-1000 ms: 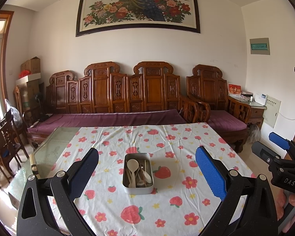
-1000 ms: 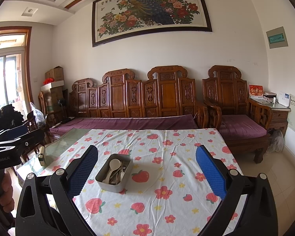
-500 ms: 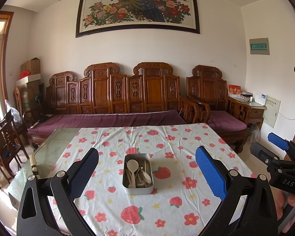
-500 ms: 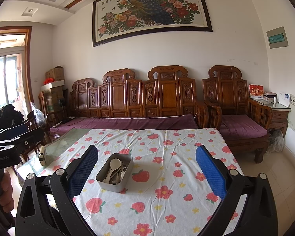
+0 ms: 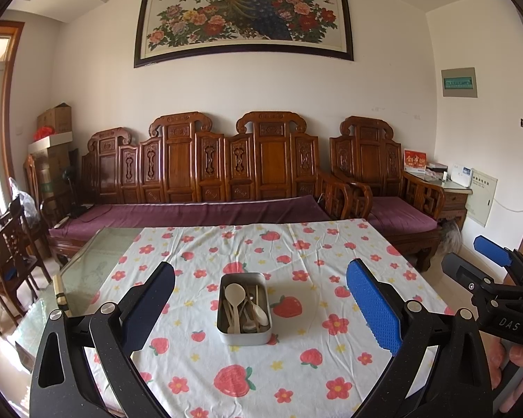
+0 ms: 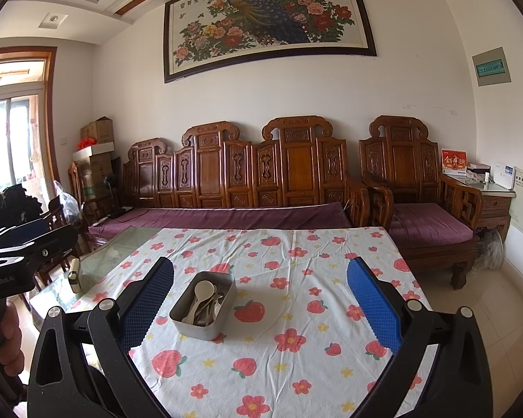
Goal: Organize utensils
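Note:
A grey metal tin (image 5: 244, 333) stands in the middle of the table on a strawberry-print cloth (image 5: 296, 358). It holds several utensils: a pale spoon (image 5: 234, 294), metal spoons and chopsticks. The tin also shows in the right wrist view (image 6: 195, 325), left of centre. My left gripper (image 5: 259, 308) is open and empty, held above the near table edge with the tin between its fingers in view. My right gripper (image 6: 260, 306) is open and empty, to the right of the tin. The right gripper's body shows at the right edge of the left wrist view (image 5: 495, 285).
A carved wooden sofa (image 5: 205, 181) with purple cushions runs behind the table. An armchair (image 5: 383, 188) and side table (image 5: 449, 191) stand at the back right. Bare glass tabletop (image 5: 94, 264) lies left of the cloth, with a small box (image 5: 60, 294) on it. Dining chairs (image 5: 7, 254) stand at the left.
Both grippers stay open and almost still. The views shift only slightly.

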### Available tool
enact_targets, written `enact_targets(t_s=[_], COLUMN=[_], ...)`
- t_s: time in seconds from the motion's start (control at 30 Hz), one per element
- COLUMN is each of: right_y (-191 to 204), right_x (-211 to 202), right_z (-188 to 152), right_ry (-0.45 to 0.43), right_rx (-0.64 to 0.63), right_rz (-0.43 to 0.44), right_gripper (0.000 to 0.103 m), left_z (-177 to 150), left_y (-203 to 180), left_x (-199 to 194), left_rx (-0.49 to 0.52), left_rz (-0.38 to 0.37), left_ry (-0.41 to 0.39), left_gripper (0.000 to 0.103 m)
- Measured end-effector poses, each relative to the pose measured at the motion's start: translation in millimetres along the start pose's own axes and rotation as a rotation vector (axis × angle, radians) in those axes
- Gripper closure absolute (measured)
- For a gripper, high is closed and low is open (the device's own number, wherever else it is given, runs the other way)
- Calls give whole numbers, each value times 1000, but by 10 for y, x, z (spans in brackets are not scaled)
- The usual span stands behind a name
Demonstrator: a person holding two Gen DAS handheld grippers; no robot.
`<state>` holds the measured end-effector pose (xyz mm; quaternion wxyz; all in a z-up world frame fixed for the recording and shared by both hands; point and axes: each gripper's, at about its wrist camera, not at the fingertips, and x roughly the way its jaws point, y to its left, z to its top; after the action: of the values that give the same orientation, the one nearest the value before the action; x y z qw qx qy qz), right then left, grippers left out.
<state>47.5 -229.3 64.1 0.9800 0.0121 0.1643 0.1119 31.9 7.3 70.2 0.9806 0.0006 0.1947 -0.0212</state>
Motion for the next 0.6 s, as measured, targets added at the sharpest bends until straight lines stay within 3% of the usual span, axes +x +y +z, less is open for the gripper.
enact_targets(t_s=[0.6], right_y=[3], right_x=[3], right_z=[-1], right_ry=[1], right_rx=[0], right_rz=[-1], right_gripper=[3], left_z=[45], left_y=[18], left_x=[-10], left_rx=[2], left_rz=[1], left_ry=[4], left_gripper=[8])
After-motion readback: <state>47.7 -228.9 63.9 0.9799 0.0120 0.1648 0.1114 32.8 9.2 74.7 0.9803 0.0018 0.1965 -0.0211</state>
